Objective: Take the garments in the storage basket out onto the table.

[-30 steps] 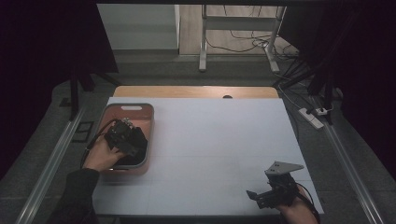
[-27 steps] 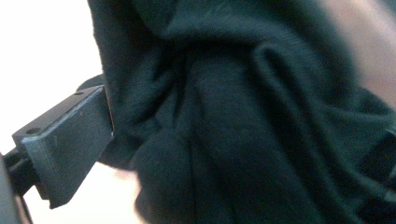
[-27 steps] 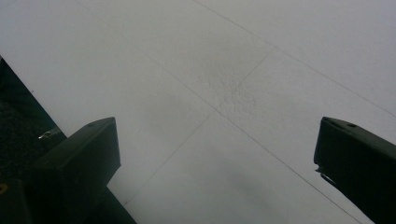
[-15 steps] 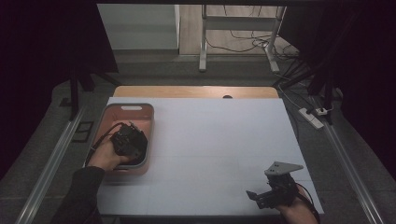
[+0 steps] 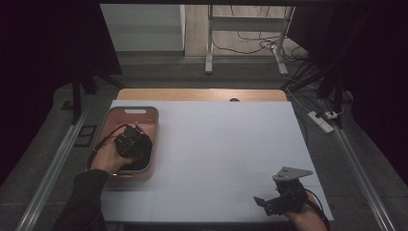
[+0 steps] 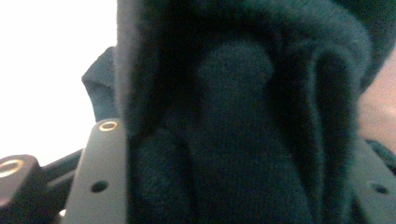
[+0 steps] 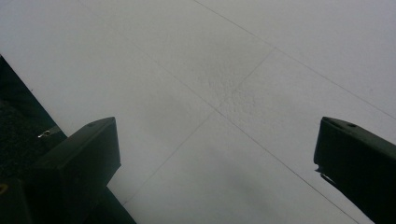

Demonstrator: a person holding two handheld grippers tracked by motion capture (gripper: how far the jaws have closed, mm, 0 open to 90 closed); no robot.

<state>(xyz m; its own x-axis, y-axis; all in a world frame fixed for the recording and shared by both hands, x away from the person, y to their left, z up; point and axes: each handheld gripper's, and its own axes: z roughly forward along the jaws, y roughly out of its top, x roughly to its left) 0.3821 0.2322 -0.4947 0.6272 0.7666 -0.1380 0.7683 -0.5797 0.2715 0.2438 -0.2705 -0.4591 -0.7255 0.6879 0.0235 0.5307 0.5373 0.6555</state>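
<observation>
A pink tub with a grey rim (image 5: pixel 134 109) stands at the left of the white table (image 5: pixel 221 144), with dark cloth (image 5: pixel 142 161) in its near end. My left gripper (image 5: pixel 131 143) reaches down into the tub. Its jaws have just been closing, and dark knitted cloth (image 6: pixel 233 84) is bunched between them, so my left gripper (image 6: pixel 238 154) is shut on it. My right gripper (image 5: pixel 267 202) rests near the table's front right corner, apart from the tub. In the right gripper view, my right gripper (image 7: pixel 217 140) stands open over bare white sheet.
A wooden strip (image 5: pixel 202 94) runs along the table's far edge. Metal rails flank the table on both sides. A white power strip (image 5: pixel 321 121) and cables lie on the floor at the right. The wide white surface lies between the tub and my right gripper.
My left gripper has shifted slightly toward the near end of the tub and settled onto the dark cloth. The right gripper has kept still.
</observation>
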